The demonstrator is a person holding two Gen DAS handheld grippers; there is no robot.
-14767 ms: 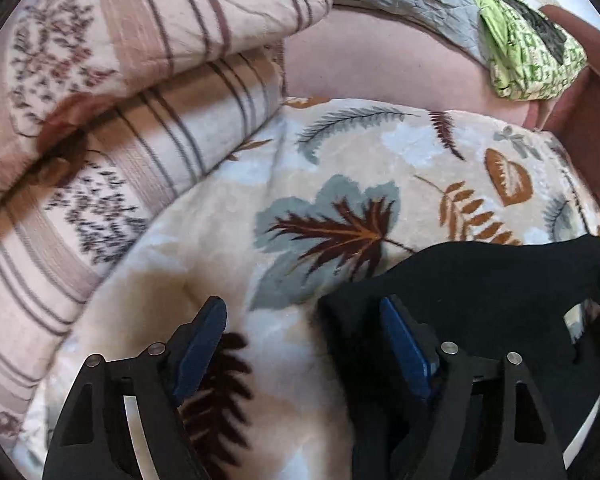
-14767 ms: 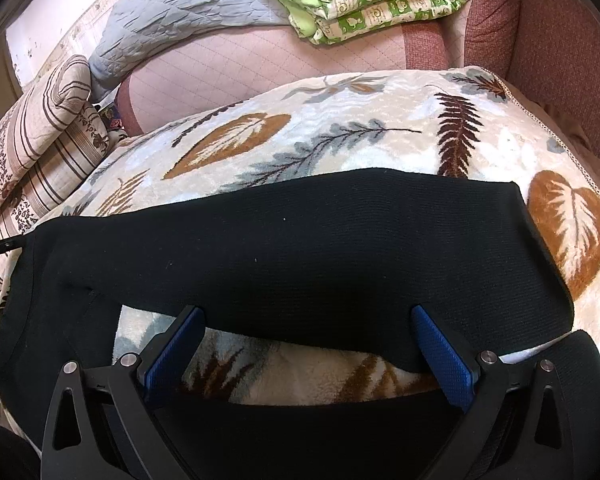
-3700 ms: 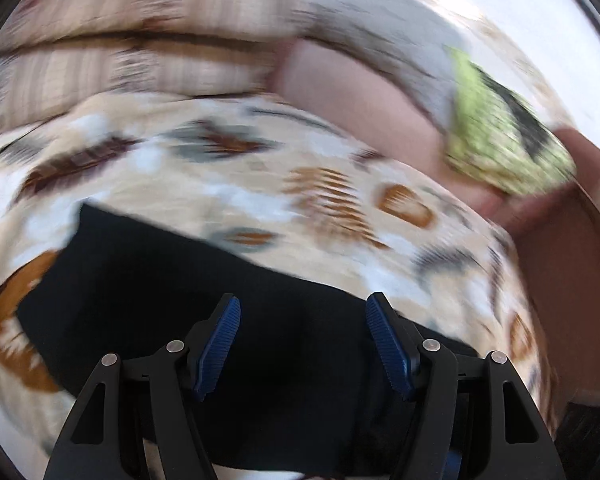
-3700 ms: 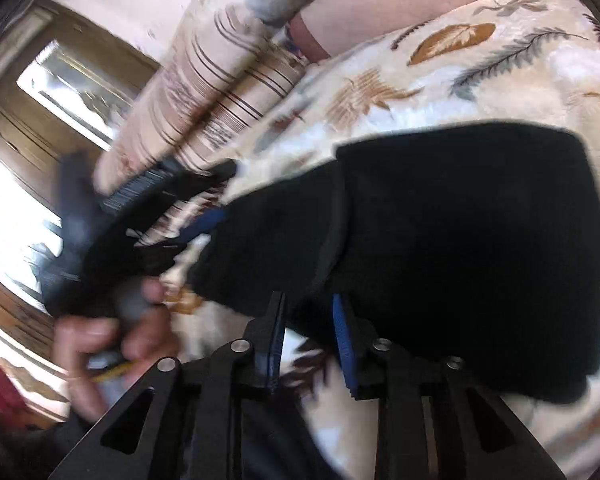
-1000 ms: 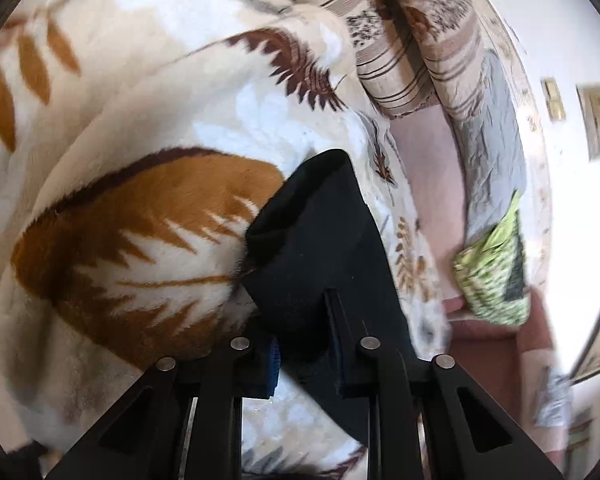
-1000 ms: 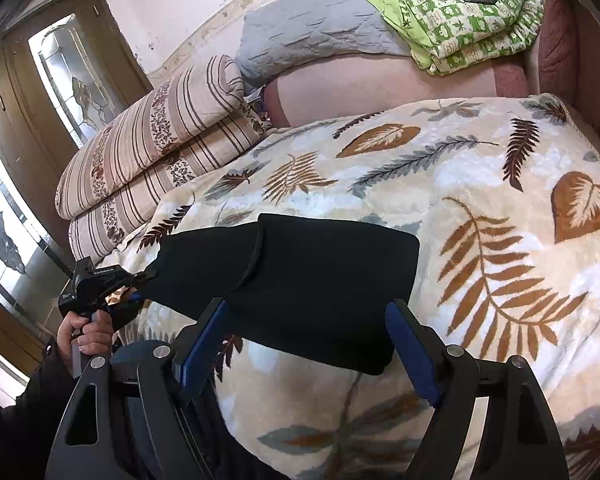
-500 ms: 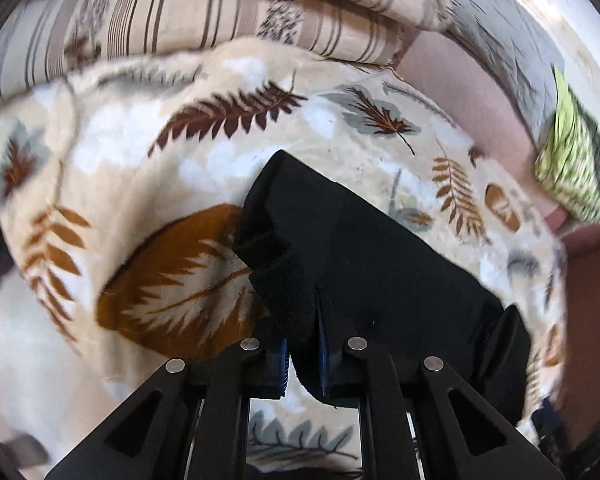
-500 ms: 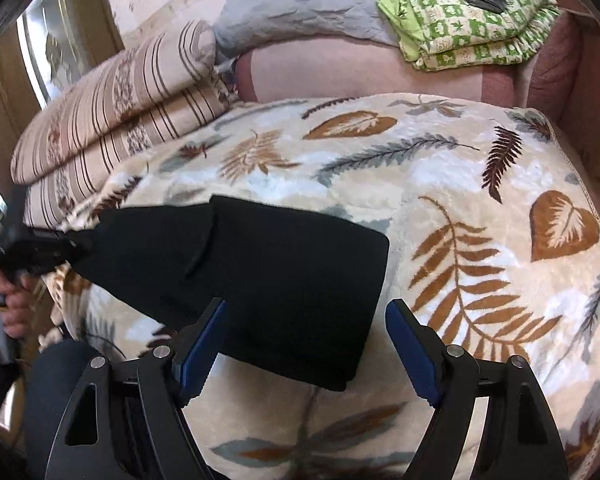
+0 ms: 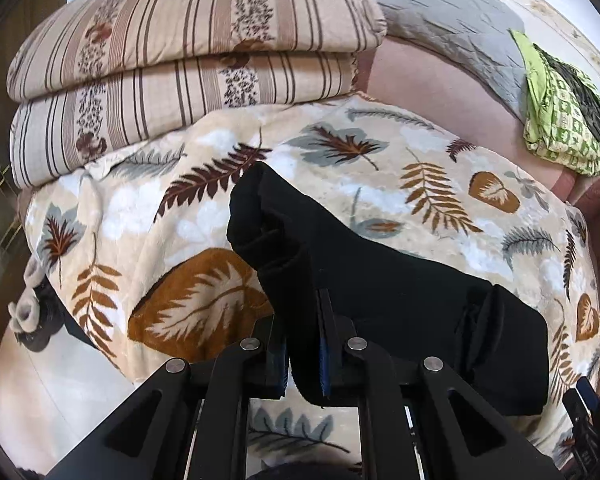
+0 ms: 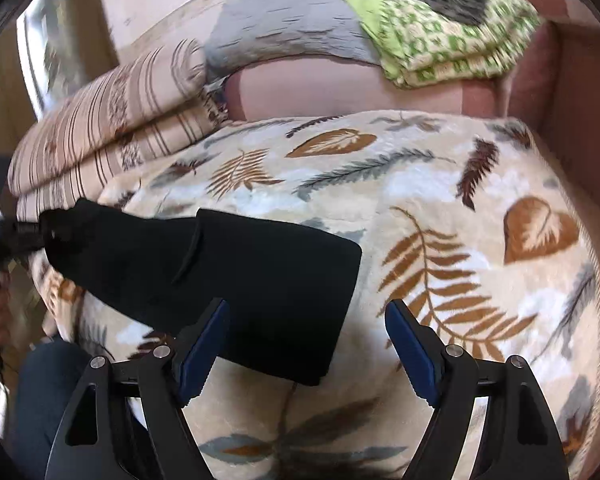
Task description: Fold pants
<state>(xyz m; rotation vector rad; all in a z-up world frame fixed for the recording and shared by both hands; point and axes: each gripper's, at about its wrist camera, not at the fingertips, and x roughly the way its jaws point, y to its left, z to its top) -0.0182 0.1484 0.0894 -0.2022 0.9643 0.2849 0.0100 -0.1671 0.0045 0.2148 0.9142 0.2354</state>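
Black pants [image 10: 236,280], already folded to a thick wedge, lie on the leaf-print blanket [image 10: 440,208], at about eight o'clock in the right wrist view and dead centre in the left. Left gripper [image 9: 303,340] clamped nearly shut on the narrow end of the pants, blue pads pinching bunched cloth, so that this end hangs raised off the blanket toward nine o'clock while the wide end lies flat. Probably held this way to carry the free end over for one more fold.

Right gripper [image 10: 307,354] spread wide and holding nothing, jaws straddling the near corner of the flat part at six o'clock, one pad over black cloth, the other over bare blanket. Cannot tell whether the pads touch the fabric. Likely poised there to pin or steady the bundle while the other end travels.

Striped bedding [image 9: 188,52] stacked at eleven o'clock, grey quilt [image 9: 452,28] at one, green patterned cloth [image 9: 560,116] at two, all well apart from the pants. Bare blanket around the bundle gives a flat place to land the fold.

Risk, by judgement: pinched layers slipping apart mid-lift.
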